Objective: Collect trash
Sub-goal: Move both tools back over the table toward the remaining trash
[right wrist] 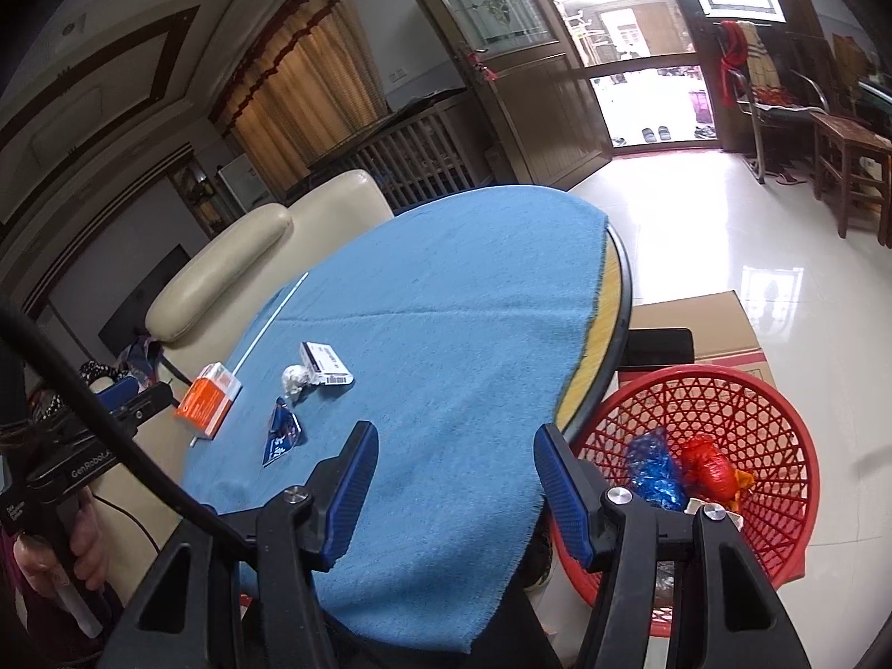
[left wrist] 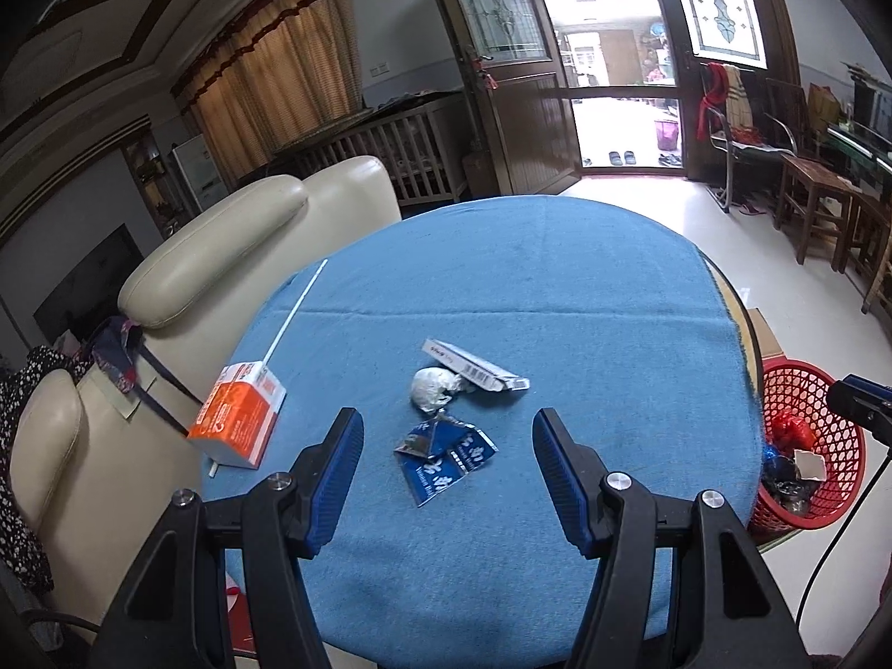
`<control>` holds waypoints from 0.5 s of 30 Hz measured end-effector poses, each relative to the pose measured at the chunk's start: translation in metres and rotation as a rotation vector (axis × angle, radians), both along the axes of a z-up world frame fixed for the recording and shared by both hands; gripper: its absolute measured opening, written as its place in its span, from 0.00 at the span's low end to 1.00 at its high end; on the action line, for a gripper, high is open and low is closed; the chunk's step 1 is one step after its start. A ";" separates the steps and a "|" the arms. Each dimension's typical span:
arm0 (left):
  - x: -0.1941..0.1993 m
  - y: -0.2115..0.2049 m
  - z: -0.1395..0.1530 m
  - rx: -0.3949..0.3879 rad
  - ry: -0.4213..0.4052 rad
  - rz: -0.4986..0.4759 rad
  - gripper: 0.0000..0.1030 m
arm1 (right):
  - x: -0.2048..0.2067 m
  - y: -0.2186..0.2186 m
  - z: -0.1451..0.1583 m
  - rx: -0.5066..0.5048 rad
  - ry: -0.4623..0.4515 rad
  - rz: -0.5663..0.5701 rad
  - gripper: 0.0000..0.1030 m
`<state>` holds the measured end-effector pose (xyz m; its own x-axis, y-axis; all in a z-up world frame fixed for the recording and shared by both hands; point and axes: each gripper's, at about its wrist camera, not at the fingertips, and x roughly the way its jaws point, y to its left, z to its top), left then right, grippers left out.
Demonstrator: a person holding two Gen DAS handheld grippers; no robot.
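Note:
On the blue cloth of the round table [left wrist: 557,290] lie a torn blue wrapper [left wrist: 443,454], a crumpled foil ball [left wrist: 432,387], a flat white carton [left wrist: 474,365] and an orange box [left wrist: 240,423] at the left edge. My left gripper [left wrist: 446,440] hangs open above the blue wrapper, with nothing between its fingers. My right gripper [right wrist: 454,454] is open and empty over the table's [right wrist: 446,301] near right edge. The same blue wrapper [right wrist: 281,437], foil ball [right wrist: 295,379], white carton [right wrist: 326,362] and orange box [right wrist: 206,404] lie to its left. A red basket [right wrist: 725,407] on the floor holds blue and red trash.
A cream sofa [left wrist: 212,256] stands left of the table. A white straw [left wrist: 292,315] lies near the orange box. A cardboard box [right wrist: 713,323] sits behind the red basket [left wrist: 808,418]. Wooden stools [left wrist: 819,206] and an open door [left wrist: 613,83] are at the far right and back.

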<state>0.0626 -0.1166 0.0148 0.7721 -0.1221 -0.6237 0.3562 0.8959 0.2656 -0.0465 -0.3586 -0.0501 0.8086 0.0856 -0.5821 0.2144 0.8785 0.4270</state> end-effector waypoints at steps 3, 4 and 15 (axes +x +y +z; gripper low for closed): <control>0.005 0.018 -0.006 0.001 0.010 0.036 0.62 | 0.005 0.010 0.000 -0.009 0.006 0.020 0.61; 0.007 0.024 -0.009 -0.001 0.017 0.052 0.62 | 0.007 0.013 0.000 -0.011 0.008 0.026 0.61; 0.027 0.097 -0.050 0.008 0.099 0.233 0.62 | 0.036 0.050 -0.007 -0.027 0.050 0.114 0.61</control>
